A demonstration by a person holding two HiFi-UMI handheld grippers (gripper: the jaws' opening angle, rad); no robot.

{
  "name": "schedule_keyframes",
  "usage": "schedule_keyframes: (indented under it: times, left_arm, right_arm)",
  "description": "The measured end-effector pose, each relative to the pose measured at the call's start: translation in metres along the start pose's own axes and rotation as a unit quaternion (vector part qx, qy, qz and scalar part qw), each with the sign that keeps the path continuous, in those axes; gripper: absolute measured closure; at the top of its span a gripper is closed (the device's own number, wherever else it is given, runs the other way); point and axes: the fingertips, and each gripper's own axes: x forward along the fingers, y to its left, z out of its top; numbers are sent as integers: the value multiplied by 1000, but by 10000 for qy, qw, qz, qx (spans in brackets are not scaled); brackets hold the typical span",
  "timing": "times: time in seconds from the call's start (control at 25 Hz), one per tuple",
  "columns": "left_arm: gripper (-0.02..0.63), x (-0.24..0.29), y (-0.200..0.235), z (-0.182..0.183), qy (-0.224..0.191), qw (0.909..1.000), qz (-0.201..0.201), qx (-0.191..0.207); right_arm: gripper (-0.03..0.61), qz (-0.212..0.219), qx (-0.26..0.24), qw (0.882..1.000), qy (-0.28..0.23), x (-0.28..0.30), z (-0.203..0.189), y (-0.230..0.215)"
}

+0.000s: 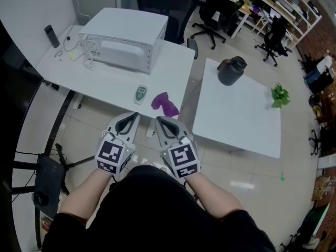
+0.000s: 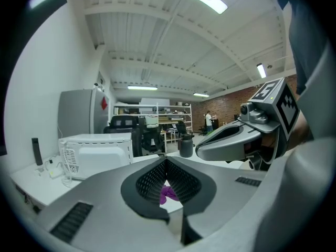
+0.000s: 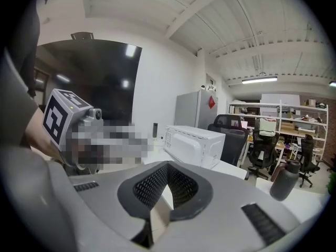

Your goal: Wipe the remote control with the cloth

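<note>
Your left gripper (image 1: pixel 129 119) and right gripper (image 1: pixel 163 122) are both closed and empty, side by side at the table's (image 1: pixel 100 83) near edge. The remote (image 1: pixel 140 93) lies there, the purple cloth (image 1: pixel 165 104) just right of it, and the microwave (image 1: pixel 123 40) stands behind.

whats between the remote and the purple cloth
Nothing; in the head view only bare white table separates the remote and the cloth.
</note>
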Motion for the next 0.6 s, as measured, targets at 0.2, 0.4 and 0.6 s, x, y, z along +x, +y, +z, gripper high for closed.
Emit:
schedule_keyframes:
  times: [0.2, 0.4, 0.6]
  left_arm:
    - [614, 1, -3, -2, 76, 10000, 0, 23]
    - [614, 4, -4, 0, 85, 9999, -33, 70]
    - [614, 4, -4, 2, 69, 9999, -60, 111]
  right_arm:
    - [565, 31, 21, 10000, -45, -1, -2, 0]
    - [565, 9, 62, 10000, -49, 0, -3, -1]
    - [565, -28, 99, 9999, -59, 2, -2, -1]
